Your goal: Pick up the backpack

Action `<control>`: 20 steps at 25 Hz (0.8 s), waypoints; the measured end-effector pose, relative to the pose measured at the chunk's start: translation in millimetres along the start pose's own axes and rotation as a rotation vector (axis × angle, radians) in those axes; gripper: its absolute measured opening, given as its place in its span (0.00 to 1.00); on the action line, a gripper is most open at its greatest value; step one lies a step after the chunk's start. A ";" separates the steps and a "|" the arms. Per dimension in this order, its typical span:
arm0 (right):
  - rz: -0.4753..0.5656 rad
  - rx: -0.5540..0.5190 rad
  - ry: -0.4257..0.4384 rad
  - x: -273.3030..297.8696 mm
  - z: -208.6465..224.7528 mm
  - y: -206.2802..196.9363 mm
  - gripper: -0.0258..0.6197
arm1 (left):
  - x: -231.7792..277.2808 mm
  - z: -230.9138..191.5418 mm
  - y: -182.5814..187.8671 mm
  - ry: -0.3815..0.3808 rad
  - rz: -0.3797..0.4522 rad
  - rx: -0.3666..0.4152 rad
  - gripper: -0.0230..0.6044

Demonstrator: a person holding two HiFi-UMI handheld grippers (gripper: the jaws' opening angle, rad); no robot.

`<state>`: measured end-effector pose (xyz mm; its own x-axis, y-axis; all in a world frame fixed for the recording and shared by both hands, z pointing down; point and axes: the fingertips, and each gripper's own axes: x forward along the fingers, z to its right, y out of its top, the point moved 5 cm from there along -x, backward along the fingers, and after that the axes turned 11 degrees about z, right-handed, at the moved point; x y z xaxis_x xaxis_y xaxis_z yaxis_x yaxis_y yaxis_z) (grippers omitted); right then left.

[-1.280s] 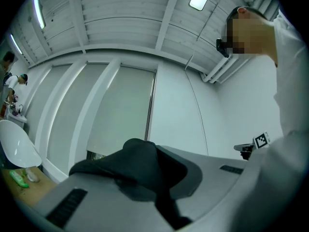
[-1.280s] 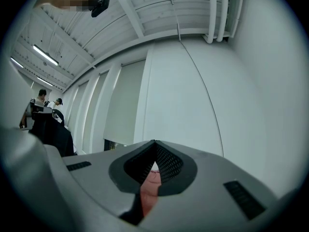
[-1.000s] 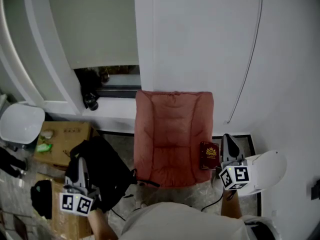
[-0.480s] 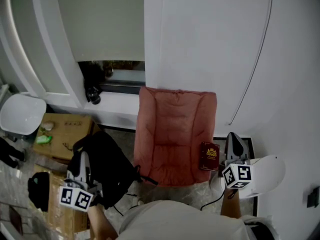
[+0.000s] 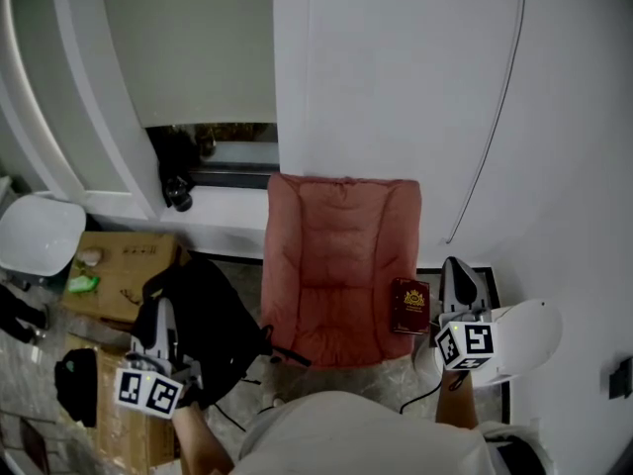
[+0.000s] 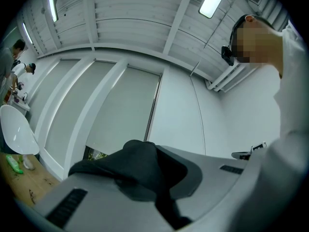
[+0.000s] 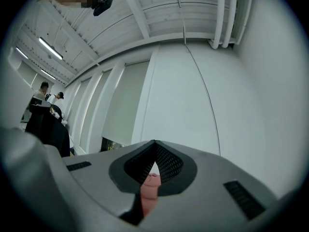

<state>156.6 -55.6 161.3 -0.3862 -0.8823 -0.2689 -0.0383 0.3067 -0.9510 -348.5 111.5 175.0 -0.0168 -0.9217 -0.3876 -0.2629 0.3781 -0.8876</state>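
- Head view: the left gripper sits low at the left, right against the black backpack. The bag lies between a cardboard box and the pink cushion, close beside the cushion's left edge. I cannot tell whether its base is off the floor.
- Head view: the right gripper is well apart from the bag, past the cushion's right edge. It is near a red book and a white seat.
- Left gripper view: the 2 jaws are fully closed on a fold of the bag's black fabric, which bunches up over the tips. It is probably a strap or top handle.
- Right gripper view: the jaw tips meet with nothing clamped. The pink in the slot behind them is the cushion beyond.
- Step: the grasp looks made, so the lift itself is in hand. The next move calls for a steady rise with the left grip kept tight, since thin fabric could slip out.
- Room: straight up and back toward the person looks open. The box edge, the cushion edge and thin black cords trailing from the bag toward the cushion could snag a sideways swing.
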 end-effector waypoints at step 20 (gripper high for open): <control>-0.016 -0.014 -0.018 -9.7 -14.0 11.5 0.07 | 0.0 -1.2 -5.1 -0.028 -0.043 -0.065 0.06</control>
